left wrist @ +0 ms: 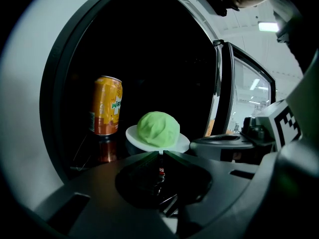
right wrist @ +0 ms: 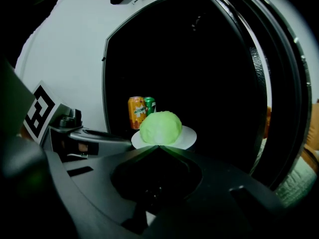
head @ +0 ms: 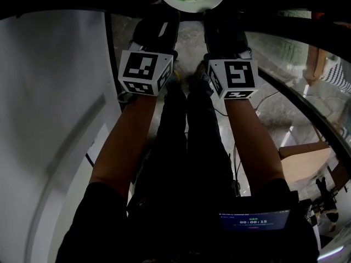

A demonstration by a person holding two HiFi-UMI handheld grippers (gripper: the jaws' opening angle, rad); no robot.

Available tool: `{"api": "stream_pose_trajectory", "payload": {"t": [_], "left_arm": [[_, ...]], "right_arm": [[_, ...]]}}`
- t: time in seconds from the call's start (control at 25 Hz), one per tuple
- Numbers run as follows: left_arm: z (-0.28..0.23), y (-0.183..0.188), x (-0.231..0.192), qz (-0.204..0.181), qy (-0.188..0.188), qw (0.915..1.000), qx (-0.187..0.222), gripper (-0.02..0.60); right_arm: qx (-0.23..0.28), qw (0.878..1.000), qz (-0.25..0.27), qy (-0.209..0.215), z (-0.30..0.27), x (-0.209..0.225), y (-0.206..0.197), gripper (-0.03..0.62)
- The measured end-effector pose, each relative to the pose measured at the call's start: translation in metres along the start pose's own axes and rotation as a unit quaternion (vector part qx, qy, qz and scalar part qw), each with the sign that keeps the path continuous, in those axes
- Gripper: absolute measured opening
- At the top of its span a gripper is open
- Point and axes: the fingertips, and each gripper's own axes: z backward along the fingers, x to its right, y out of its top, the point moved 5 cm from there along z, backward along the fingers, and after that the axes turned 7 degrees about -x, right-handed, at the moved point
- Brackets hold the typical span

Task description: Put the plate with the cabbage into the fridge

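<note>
Both grippers are on it. Your left gripper and right gripper have their jaws squeezed nearly together, each pinching the near rim of the white plate. The cabbage sits centred on it. The plate hangs straight ahead of you, level between the two grippers, at the mouth of the open fridge. An orange soda can stands to the left, a green can behind it, so push straight forward and keep right of them.
</note>
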Motion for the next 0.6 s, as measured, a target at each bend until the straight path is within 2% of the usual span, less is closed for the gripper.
{"api": "stream_pose_trajectory", "payload": {"t": [0.36,0.6], "left_arm": [[-0.007,0.023,-0.004,0.012,0.005,0.9999,0.004,0.011],[-0.009,0.024,-0.006,0.016,0.006,0.9998,-0.005,0.011]], "right_arm": [[0.009,1.000,0.003,-0.004,-0.011,0.009,0.020,0.003],[-0.001,1.000,-0.001,-0.006,-0.015,0.010,0.021,0.003]]}}
